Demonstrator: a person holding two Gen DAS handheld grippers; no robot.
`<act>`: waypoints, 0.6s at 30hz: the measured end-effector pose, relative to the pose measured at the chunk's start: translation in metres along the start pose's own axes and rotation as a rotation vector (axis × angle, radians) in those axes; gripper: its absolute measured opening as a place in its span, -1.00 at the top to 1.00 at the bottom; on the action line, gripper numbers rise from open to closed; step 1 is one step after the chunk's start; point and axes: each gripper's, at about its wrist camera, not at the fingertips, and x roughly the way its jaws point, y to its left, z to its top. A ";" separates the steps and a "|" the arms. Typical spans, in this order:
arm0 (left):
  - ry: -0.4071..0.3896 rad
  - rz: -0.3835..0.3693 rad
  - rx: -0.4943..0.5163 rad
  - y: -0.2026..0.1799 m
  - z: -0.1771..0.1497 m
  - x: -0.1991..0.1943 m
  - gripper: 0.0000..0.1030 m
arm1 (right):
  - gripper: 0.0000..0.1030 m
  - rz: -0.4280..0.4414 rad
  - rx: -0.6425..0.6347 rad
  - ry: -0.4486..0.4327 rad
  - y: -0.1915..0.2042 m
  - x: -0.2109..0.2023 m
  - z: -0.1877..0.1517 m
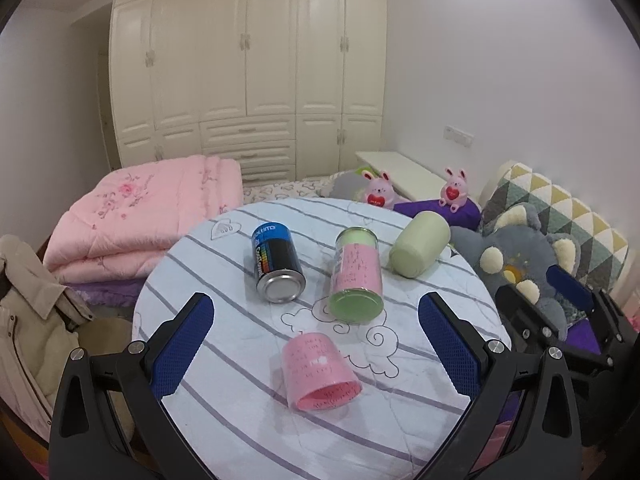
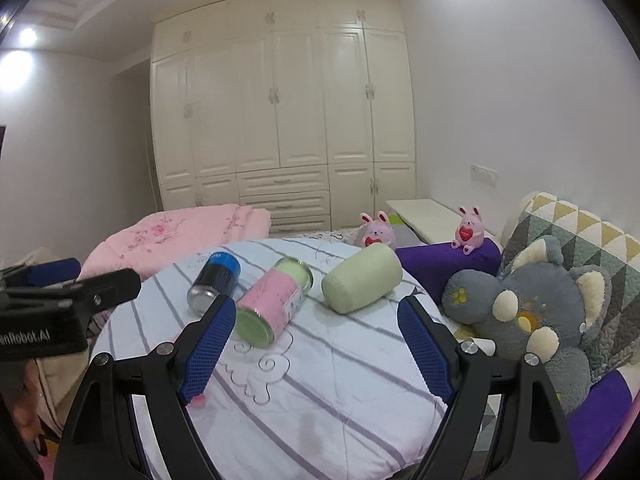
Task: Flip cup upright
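Approach step, no grasp made: the pink cup (image 1: 320, 372) lies on its side on the striped tabletop (image 1: 240, 420), mouth toward the camera, between the spread fingers of the left claw (image 1: 316, 344) — the right claw (image 2: 316, 344) is likewise spread and empty — so the next move probably calls for closing on the cup wall, then rotating it mouth-up.

Bright ceiling glare; fisheye-warped edges
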 end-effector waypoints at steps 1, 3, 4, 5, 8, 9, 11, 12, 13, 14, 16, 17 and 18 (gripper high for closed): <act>0.007 -0.005 -0.002 0.001 0.003 0.001 -1.00 | -0.64 -0.008 0.000 0.008 0.001 0.001 0.005; 0.025 -0.008 0.005 0.006 0.011 0.006 -1.00 | -0.64 -0.015 0.005 0.030 0.004 0.005 0.015; 0.028 -0.006 0.008 0.006 0.013 0.007 -1.00 | -0.64 -0.018 0.005 0.036 0.006 0.006 0.019; 0.038 -0.006 0.016 0.008 0.016 0.010 -1.00 | -0.64 -0.028 0.004 0.046 0.008 0.008 0.023; 0.049 -0.005 0.019 0.013 0.023 0.017 -1.00 | -0.64 -0.039 0.006 0.073 0.012 0.016 0.032; 0.057 -0.009 0.022 0.015 0.025 0.020 -1.00 | -0.64 -0.045 0.009 0.080 0.013 0.018 0.033; 0.072 -0.015 0.027 0.017 0.029 0.025 -1.00 | -0.64 -0.050 0.020 0.097 0.016 0.024 0.038; 0.078 -0.019 0.029 0.019 0.030 0.028 -1.00 | -0.64 -0.051 0.026 0.100 0.016 0.026 0.039; 0.085 -0.019 0.030 0.020 0.031 0.031 -1.00 | -0.64 -0.055 0.029 0.104 0.017 0.028 0.041; 0.095 -0.022 0.033 0.022 0.032 0.033 -1.00 | -0.64 -0.059 0.033 0.109 0.018 0.031 0.043; 0.101 -0.027 0.032 0.025 0.033 0.036 -1.00 | -0.64 -0.061 0.044 0.115 0.019 0.034 0.045; 0.111 -0.031 0.033 0.027 0.034 0.039 -1.00 | -0.64 -0.060 0.051 0.119 0.020 0.036 0.046; 0.117 -0.038 0.032 0.029 0.034 0.040 -1.00 | -0.64 -0.059 0.056 0.126 0.021 0.038 0.046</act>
